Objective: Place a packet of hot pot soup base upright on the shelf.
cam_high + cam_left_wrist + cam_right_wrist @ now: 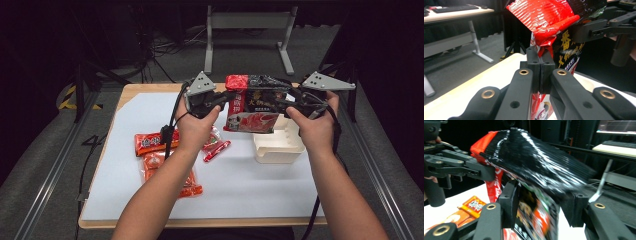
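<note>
A red and black snack bag (252, 102) hangs in the air above the table, between my two grippers. My left gripper (231, 98) is shut on the bag's left edge; in the left gripper view its jaws (541, 62) pinch the crumpled red seam of the bag (544, 17). My right gripper (280, 100) is at the bag's right side. In the right gripper view its jaws (541, 207) stand apart with the blurred bag (536, 162) between them, and the right pad is off the foil. The left gripper (486, 173) shows beyond, gripping the bag's far edge.
A white sheet (250, 185) covers the wooden table. A white compartment tray (277, 142) sits below the bag, at the right. Orange snack packets (155, 142) and a small red packet (216, 147) lie at the left, under my left forearm. A metal stand (247, 22) is behind the table.
</note>
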### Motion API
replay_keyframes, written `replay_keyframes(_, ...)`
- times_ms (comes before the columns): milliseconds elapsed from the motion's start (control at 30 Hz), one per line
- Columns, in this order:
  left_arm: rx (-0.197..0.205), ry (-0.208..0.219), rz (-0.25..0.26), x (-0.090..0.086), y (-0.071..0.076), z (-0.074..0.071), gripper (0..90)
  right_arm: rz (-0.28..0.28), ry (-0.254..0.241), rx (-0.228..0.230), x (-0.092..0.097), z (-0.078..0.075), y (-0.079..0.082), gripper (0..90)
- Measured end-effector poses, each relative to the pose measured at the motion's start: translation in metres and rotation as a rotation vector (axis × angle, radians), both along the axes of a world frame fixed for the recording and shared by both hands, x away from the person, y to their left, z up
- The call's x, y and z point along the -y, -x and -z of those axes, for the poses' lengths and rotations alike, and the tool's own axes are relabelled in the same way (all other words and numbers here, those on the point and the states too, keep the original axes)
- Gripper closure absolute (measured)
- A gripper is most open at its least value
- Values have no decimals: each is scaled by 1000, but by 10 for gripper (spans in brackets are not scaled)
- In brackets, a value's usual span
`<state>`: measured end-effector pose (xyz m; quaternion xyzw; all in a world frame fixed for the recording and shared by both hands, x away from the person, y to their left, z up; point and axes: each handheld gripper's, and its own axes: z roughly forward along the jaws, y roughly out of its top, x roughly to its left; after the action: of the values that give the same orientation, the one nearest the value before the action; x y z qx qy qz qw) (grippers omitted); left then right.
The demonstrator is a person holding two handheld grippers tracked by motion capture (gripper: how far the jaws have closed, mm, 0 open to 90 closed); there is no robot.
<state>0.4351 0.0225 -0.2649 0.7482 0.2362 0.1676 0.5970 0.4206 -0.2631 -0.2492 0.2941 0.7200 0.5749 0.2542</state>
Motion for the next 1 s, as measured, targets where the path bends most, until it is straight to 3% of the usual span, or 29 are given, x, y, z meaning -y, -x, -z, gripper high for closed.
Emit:
replay_keyframes(133,5,-10,-18,2,0,1,895,-9,72,4,-3,-1,-2,584)
replay_keyframes(200,1,0,-32,0,-2,1,894,-26,93,0,-3,-3,-2,653)
replay_keyframes(233,1,3,-41,0,-2,1,892,-50,111,4,-4,-3,-2,734)
replay_keyframes(367,-1,18,-56,-2,-5,1,879,-94,128,14,-7,-3,0,825)
replay_keyframes(533,-13,67,-58,-6,-9,4,812,-120,126,3,-6,-6,-4,842)
replay_keyframes(667,-15,78,-71,-12,-9,4,696,-129,124,8,0,-9,-10,845)
replay_keyframes(767,-38,95,-52,-19,-10,8,674,-138,125,19,6,-11,-16,846)
replay_keyframes(1000,-10,65,-88,-34,-3,8,634,-142,150,28,18,-15,-35,845)
